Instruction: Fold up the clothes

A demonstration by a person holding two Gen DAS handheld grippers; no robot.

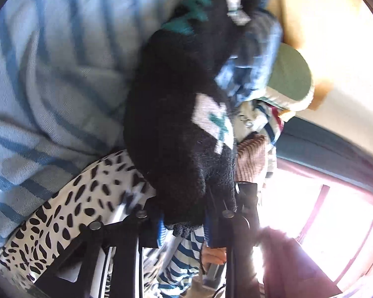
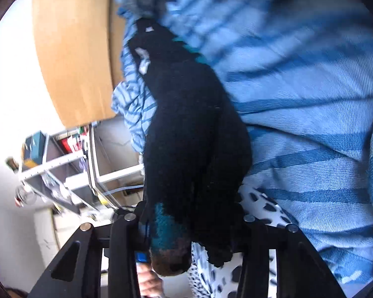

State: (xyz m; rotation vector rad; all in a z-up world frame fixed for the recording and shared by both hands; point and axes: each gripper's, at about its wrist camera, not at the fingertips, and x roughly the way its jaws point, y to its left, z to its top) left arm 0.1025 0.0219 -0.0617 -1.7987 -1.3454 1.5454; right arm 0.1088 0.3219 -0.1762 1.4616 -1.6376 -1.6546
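Left gripper (image 1: 184, 223) first: closed on the lower edge of a black knit garment (image 1: 176, 129), fuzzy cloth bunched between the fingers at 6 o'clock of the left wrist view. Garment running up from there toward 12 o'clock, with teal and white pattern patches, hanging or stretched over a blue striped bedcover (image 1: 49, 74) at 9 to 11 o'clock. Spotted black-and-white cloth (image 1: 69, 206) at 7 o'clock, just beside the gripper. Pile of other clothes (image 1: 261, 87) at 2 to 3 o'clock, touching the black garment; bright window (image 1: 335, 236) at 4 o'clock. Right gripper (image 2: 191, 236) next: also clamped on the same black knit garment (image 2: 194, 129), a teal and brown end pinched at 6 o'clock of the right wrist view, bedcover at 1 to 4 o'clock, a shelf (image 2: 62, 168) at 8 o'clock. Judged step: garment gripped at two points of one edge and lifted, either for spreading out flat or for carrying one edge over in a fold; not possible to tell which from here. Next move asking for equal tension in both grips.
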